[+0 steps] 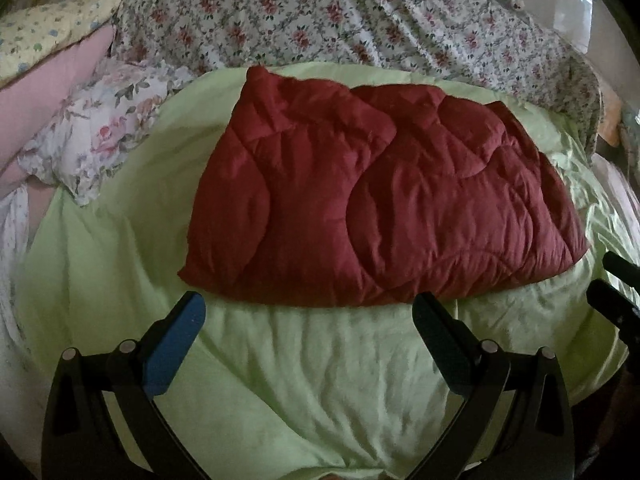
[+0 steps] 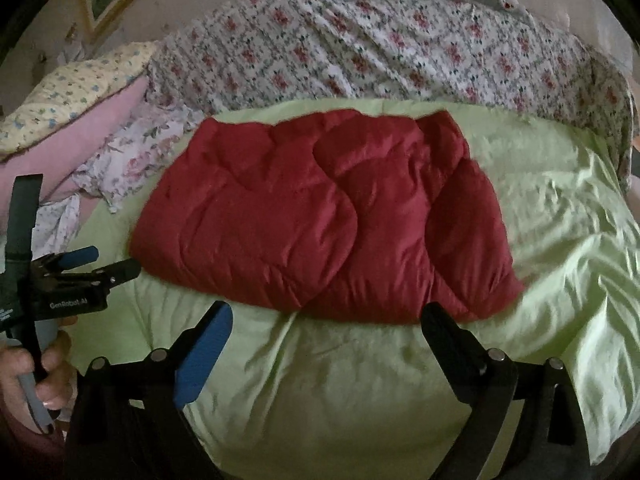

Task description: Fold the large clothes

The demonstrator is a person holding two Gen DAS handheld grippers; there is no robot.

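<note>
A dark red quilted garment (image 1: 380,196) lies folded into a thick rectangle on a light green sheet (image 1: 304,380); the right wrist view shows the same garment (image 2: 320,216). My left gripper (image 1: 310,308) hovers just short of its near edge, jaws wide apart and empty. My right gripper (image 2: 328,316) stands the same way before the near edge, open with nothing between its fingers. The left gripper (image 2: 110,264) also appears at the left of the right wrist view, held by a hand (image 2: 36,376), its fingers apart. The right gripper's fingertips (image 1: 612,284) show at the right edge of the left wrist view.
A rose-patterned bedcover (image 1: 340,20) is bunched behind the green sheet. Floral pillows (image 1: 100,136) and pink and yellow bedding (image 1: 52,60) are piled at the left. The green sheet drops off in folds at the right (image 2: 580,280).
</note>
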